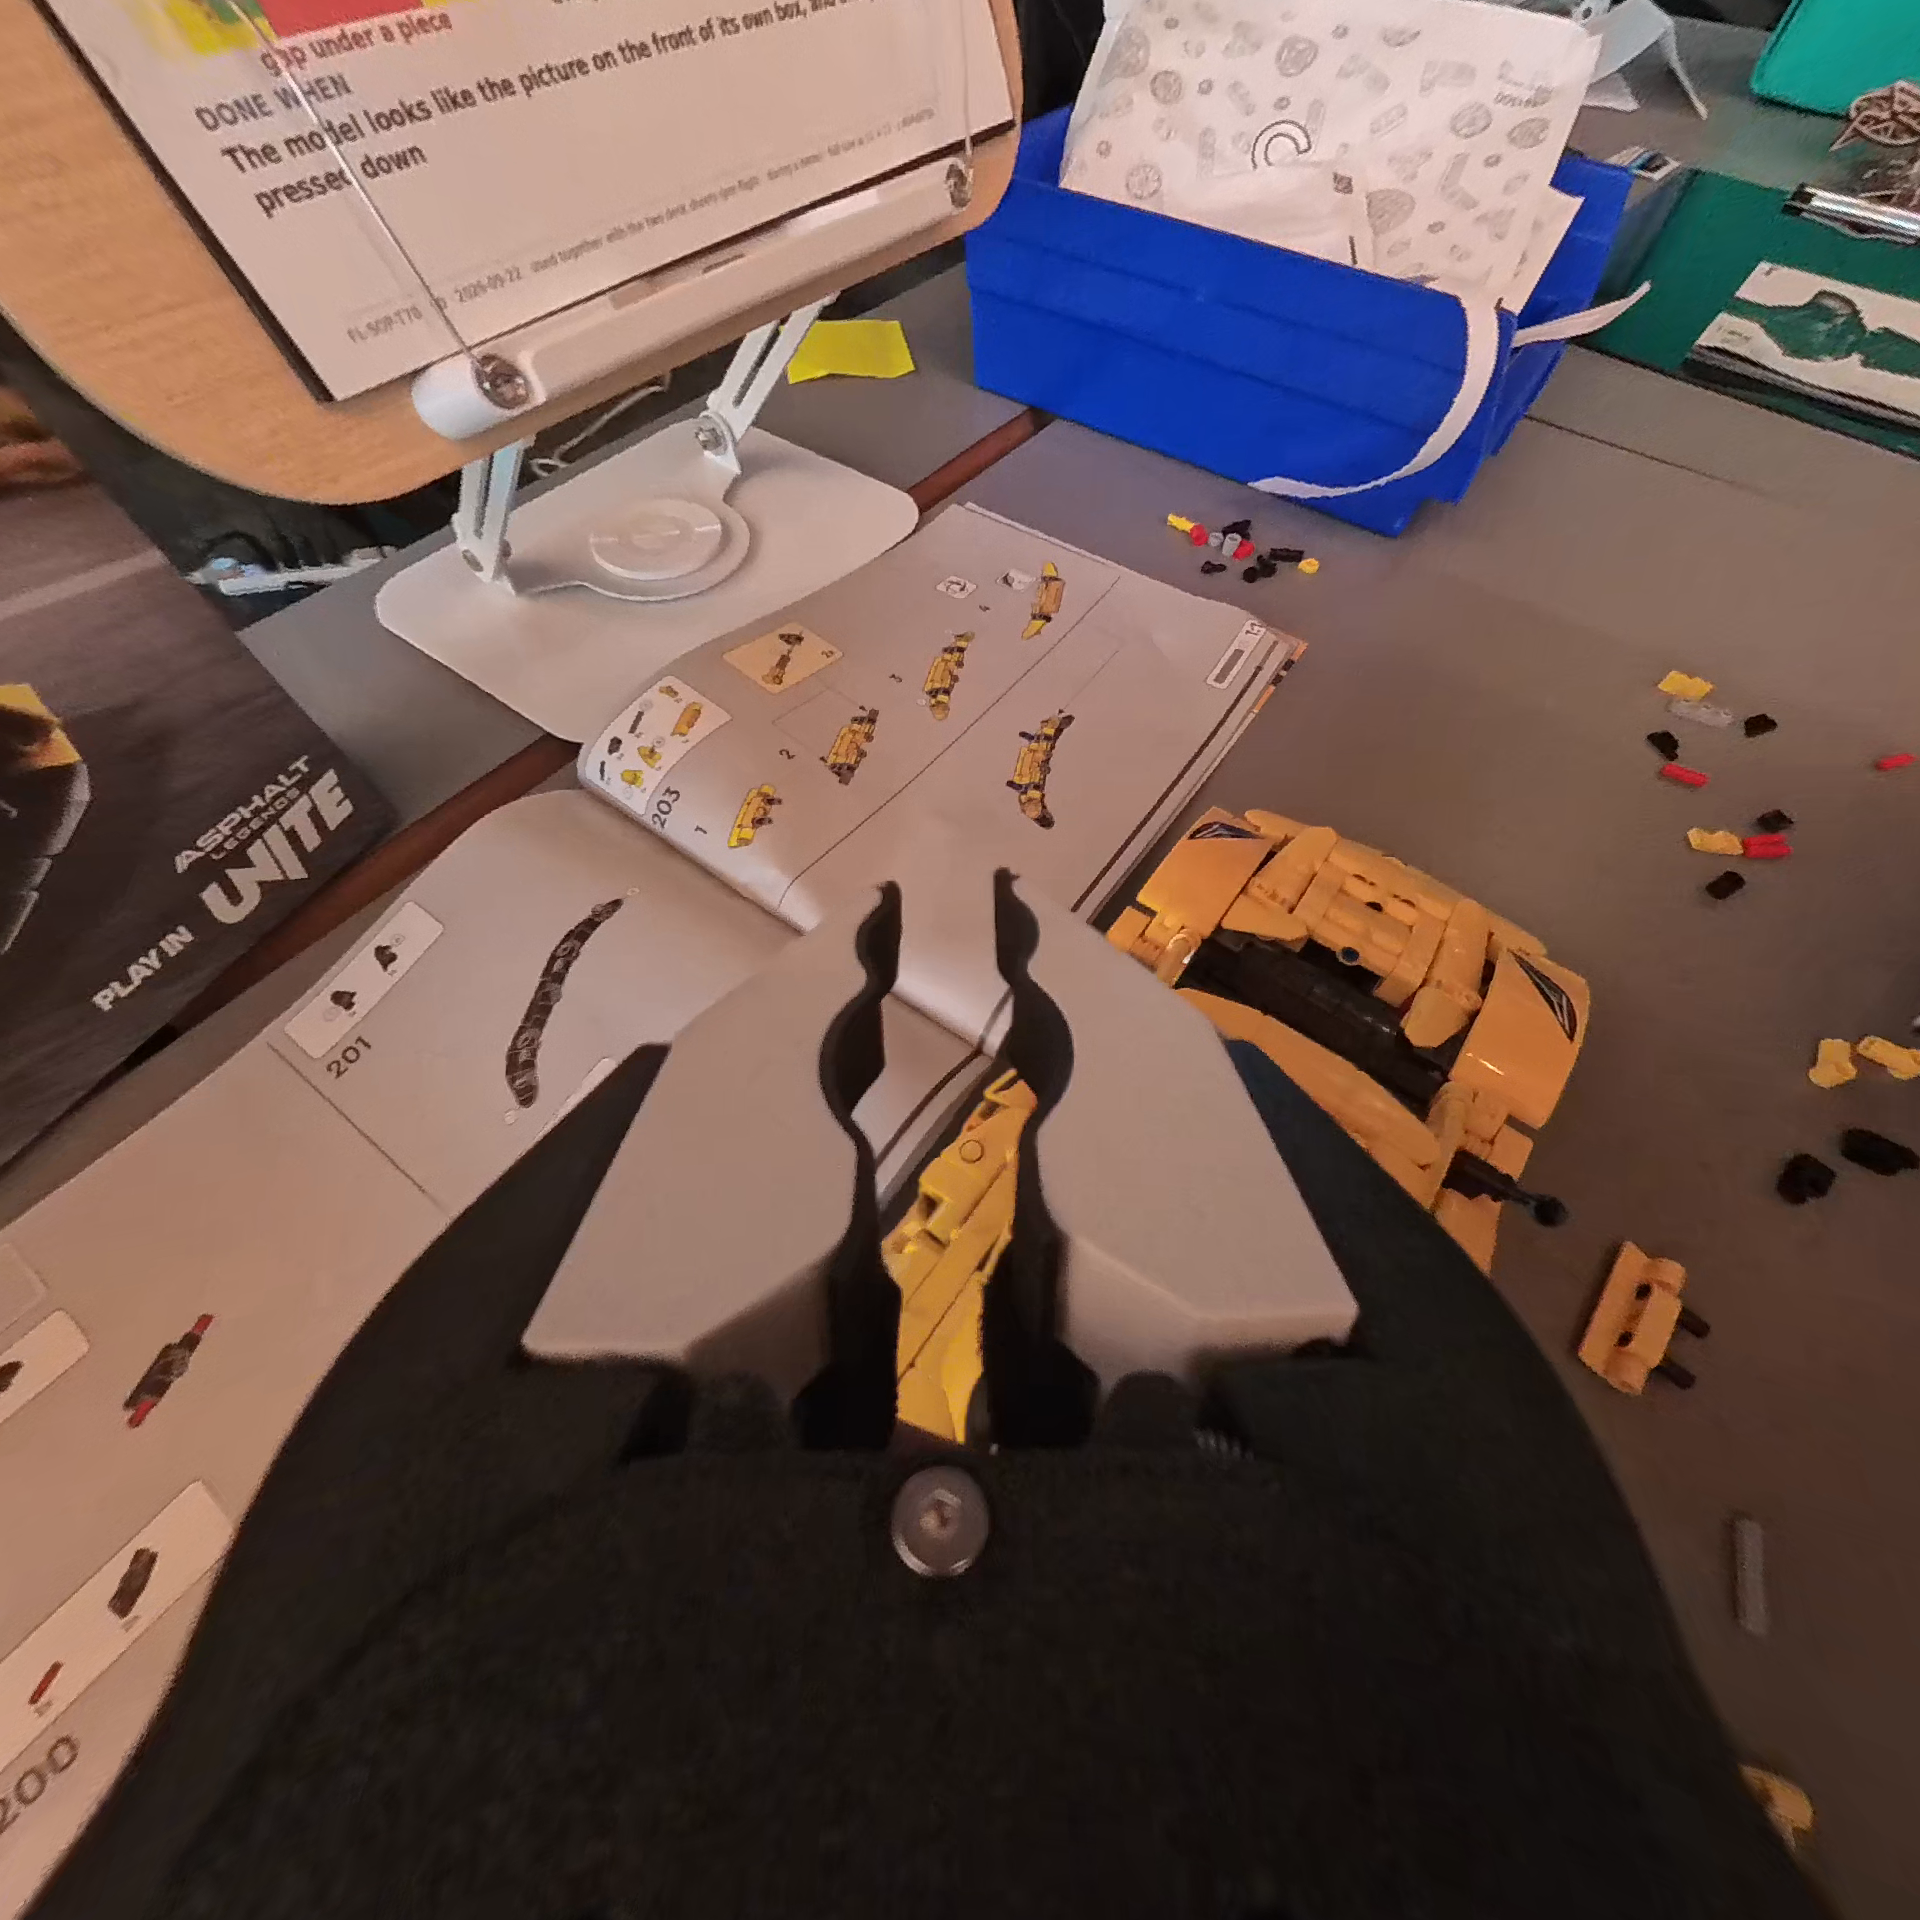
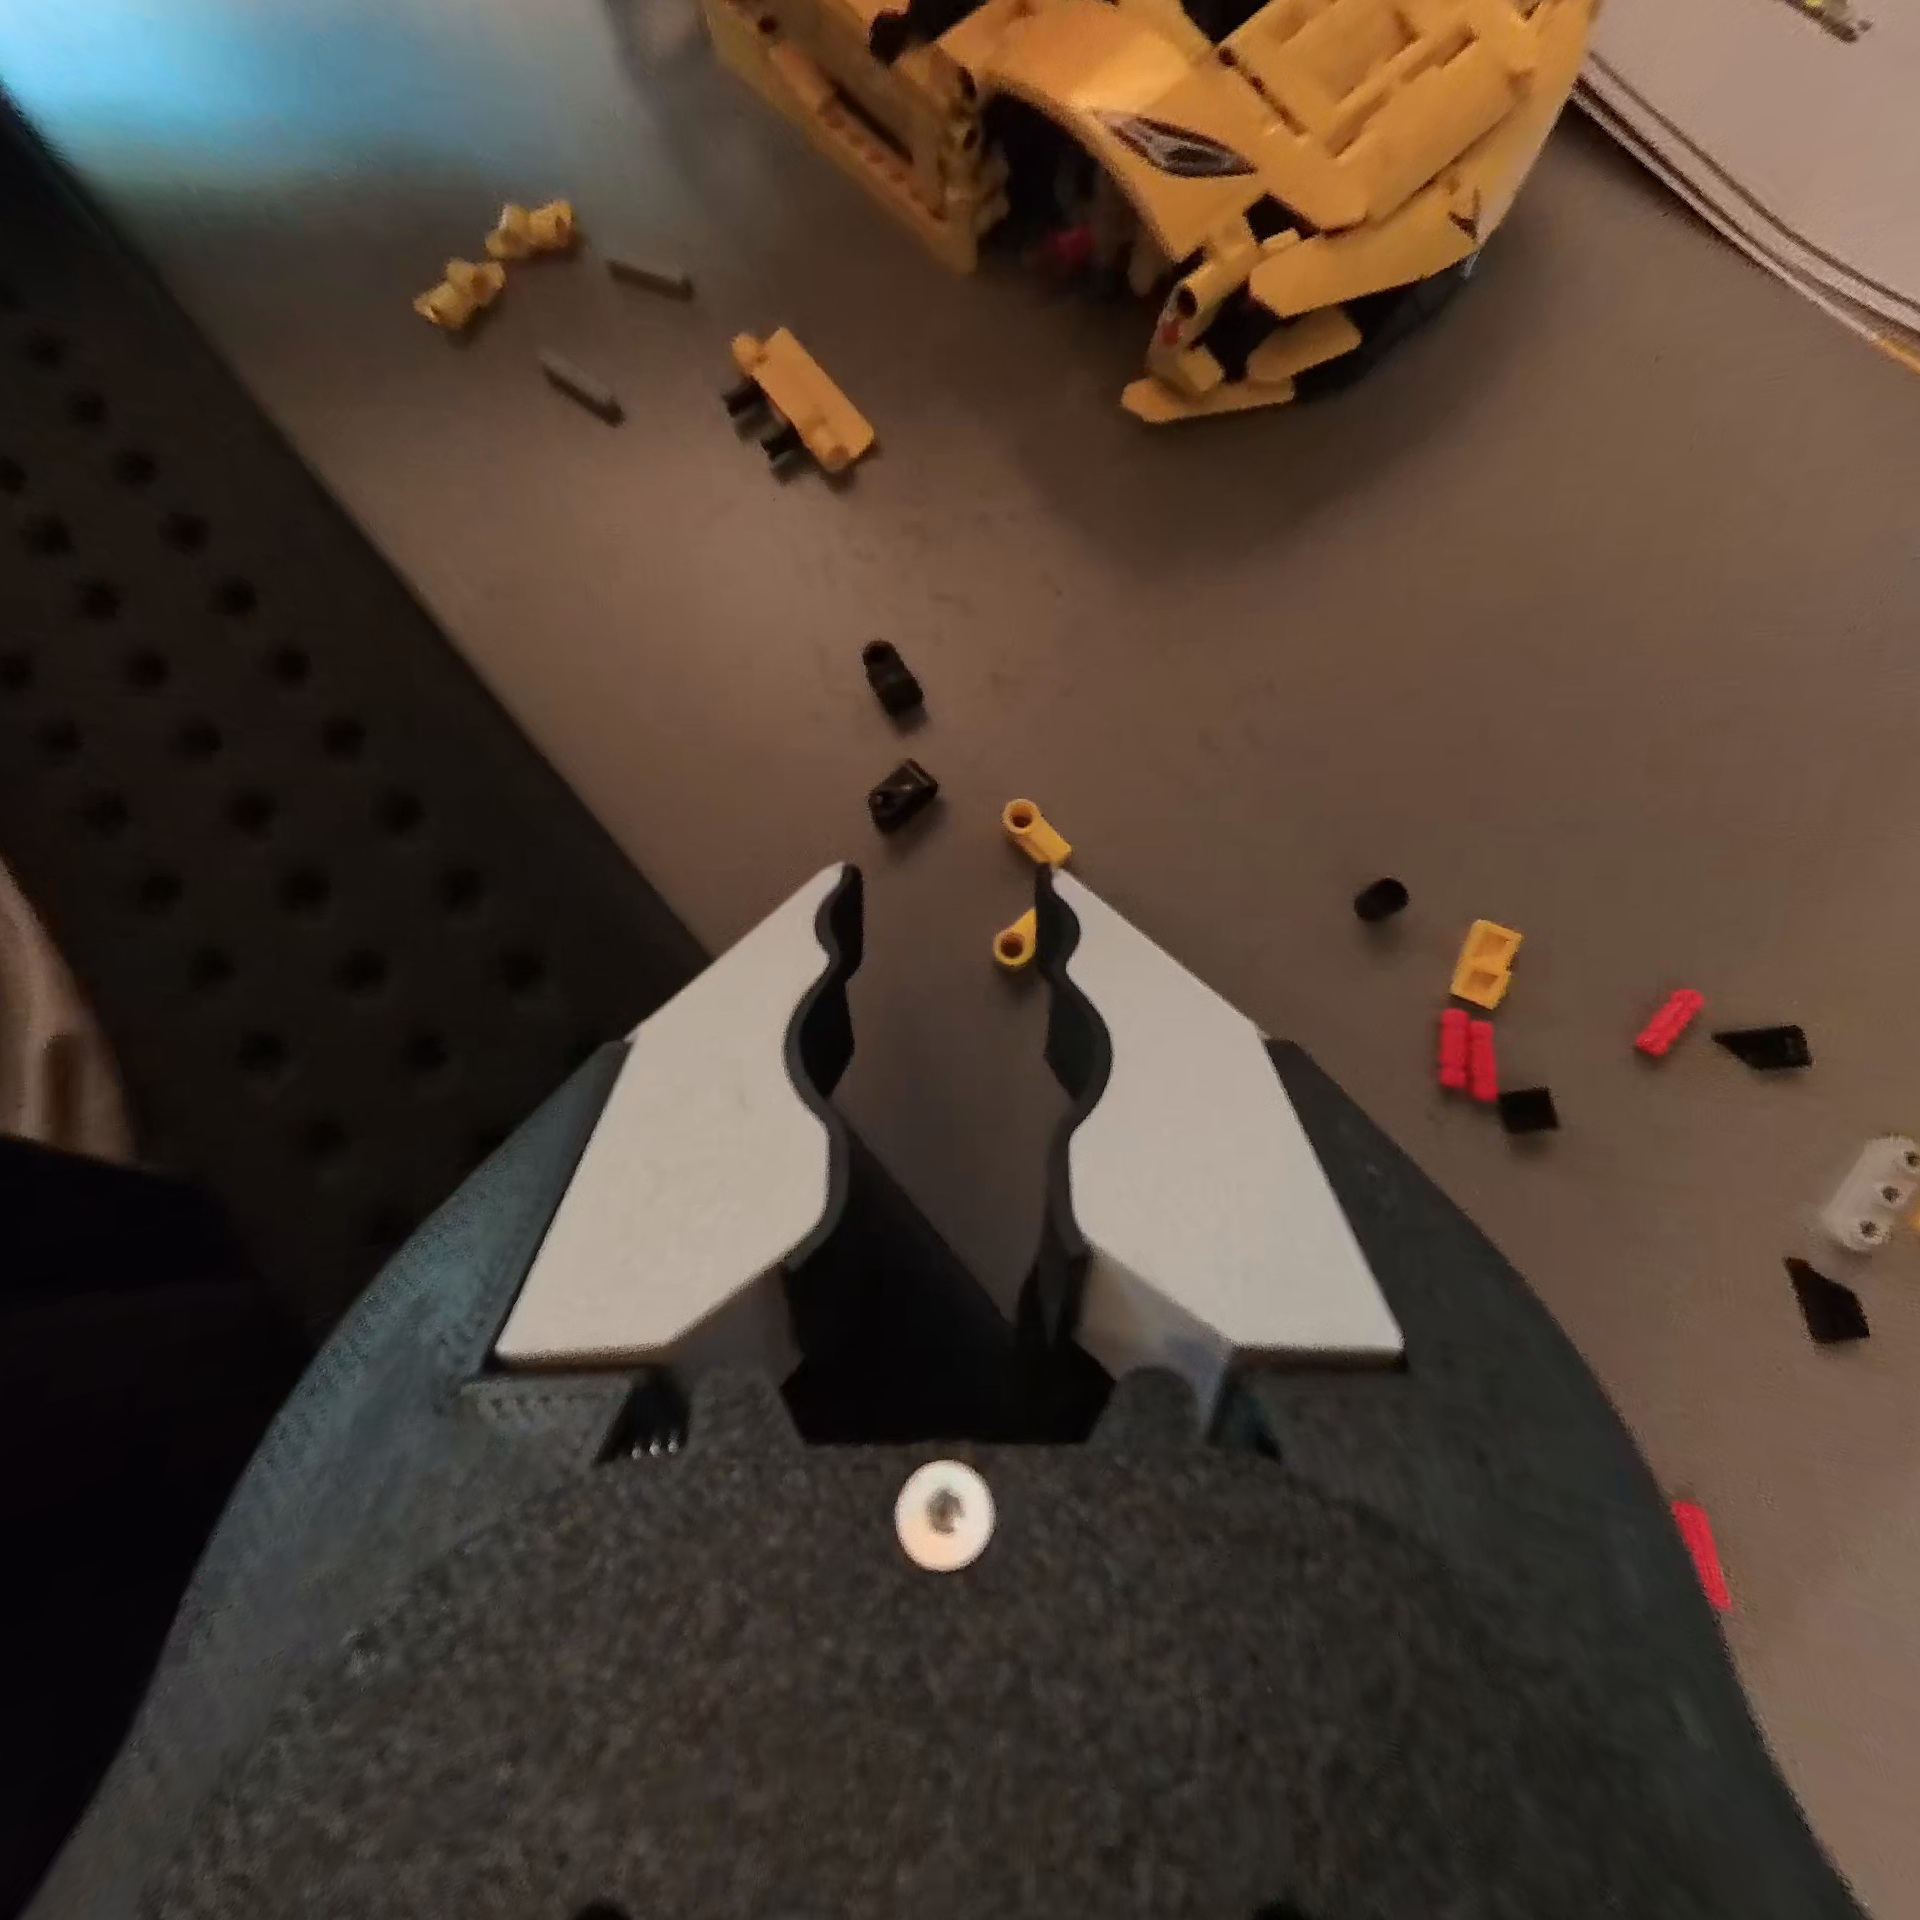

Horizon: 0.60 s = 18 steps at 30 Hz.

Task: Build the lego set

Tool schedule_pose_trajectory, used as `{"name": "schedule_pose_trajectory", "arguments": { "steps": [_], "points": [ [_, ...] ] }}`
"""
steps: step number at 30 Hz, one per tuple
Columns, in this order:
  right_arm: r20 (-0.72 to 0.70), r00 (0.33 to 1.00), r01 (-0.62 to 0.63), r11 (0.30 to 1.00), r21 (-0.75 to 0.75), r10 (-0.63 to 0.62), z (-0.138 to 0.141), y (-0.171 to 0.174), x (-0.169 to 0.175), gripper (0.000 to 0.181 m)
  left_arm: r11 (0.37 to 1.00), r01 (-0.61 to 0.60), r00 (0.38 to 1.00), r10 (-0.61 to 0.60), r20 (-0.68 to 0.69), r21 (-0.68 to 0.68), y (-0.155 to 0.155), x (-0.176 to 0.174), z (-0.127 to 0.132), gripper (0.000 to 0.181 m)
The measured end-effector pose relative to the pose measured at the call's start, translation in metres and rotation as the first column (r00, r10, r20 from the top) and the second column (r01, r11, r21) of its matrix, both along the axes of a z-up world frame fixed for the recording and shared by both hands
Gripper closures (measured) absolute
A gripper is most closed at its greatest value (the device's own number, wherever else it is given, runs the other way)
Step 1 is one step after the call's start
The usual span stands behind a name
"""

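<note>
Connector under the right fingertips

Fingers of the right gripper (image 2: 948, 883) stand apart over the grey table (image 2: 1195, 644), empty. One small yellow connector (image 2: 1014, 940) lies just inside the right-hand fingertip, a second yellow connector (image 2: 1036, 829) just ahead of it, long axis slanting across the gap. The yellow car model (image 2: 1226, 156) sits well beyond. The left gripper (image 1: 945, 894) seems clamped on a yellow sub-assembly (image 1: 951, 1226), though the jaws hide most of it.
</note>
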State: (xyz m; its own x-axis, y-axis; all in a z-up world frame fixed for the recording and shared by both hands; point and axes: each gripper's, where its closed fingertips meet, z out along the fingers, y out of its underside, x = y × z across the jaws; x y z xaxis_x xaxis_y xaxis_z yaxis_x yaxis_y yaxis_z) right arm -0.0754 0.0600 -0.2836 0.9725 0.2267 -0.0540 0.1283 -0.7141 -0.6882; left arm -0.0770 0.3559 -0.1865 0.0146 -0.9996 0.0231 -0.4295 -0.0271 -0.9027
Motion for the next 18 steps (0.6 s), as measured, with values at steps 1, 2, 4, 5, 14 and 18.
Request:
{"name": "schedule_pose_trajectory", "arguments": {
  "steps": [1, 2, 4, 5, 14, 18],
  "points": [
    [-0.009, 1.000, -0.018, 1.000, -0.001, 0.018, -0.001, 0.001, -0.004, 0.148, 1.000, 0.011, 1.000, -0.011, -0.004, 0.008, -0.002, 0.000, -0.001, 0.164],
    [-0.027, 0.999, -0.042, 0.999, 0.003, 0.042, -0.001, 0.003, -0.009, 0.148, 1.000, 0.019, 1.000, -0.019, -0.007, 0.022, -0.004, 0.000, -0.001, 0.164],
    [-0.024, 0.996, -0.086, 0.996, 0.024, 0.087, 0.000, 0.008, -0.016, 0.148, 0.998, 0.034, 0.999, -0.033, -0.011, 0.048, -0.007, 0.001, -0.002, 0.164],
    [-0.004, 0.994, -0.111, 0.994, 0.018, 0.111, -0.003, 0.009, -0.017, 0.149, 0.998, 0.043, 0.999, -0.042, -0.010, 0.052, -0.009, 0.001, -0.001, 0.164],
    [0.051, 0.969, -0.241, 0.970, -0.032, 0.243, -0.011, 0.017, -0.017, 0.156, 0.998, 0.051, 0.999, -0.052, 0.011, 0.040, -0.011, 0.000, 0.004, 0.164],
    [0.113, 0.952, -0.281, 0.958, -0.053, 0.285, -0.017, 0.019, -0.018, 0.156, 0.997, 0.057, 0.998, -0.057, 0.006, 0.042, -0.012, 0.000, 0.003, 0.164]
  ]
}}
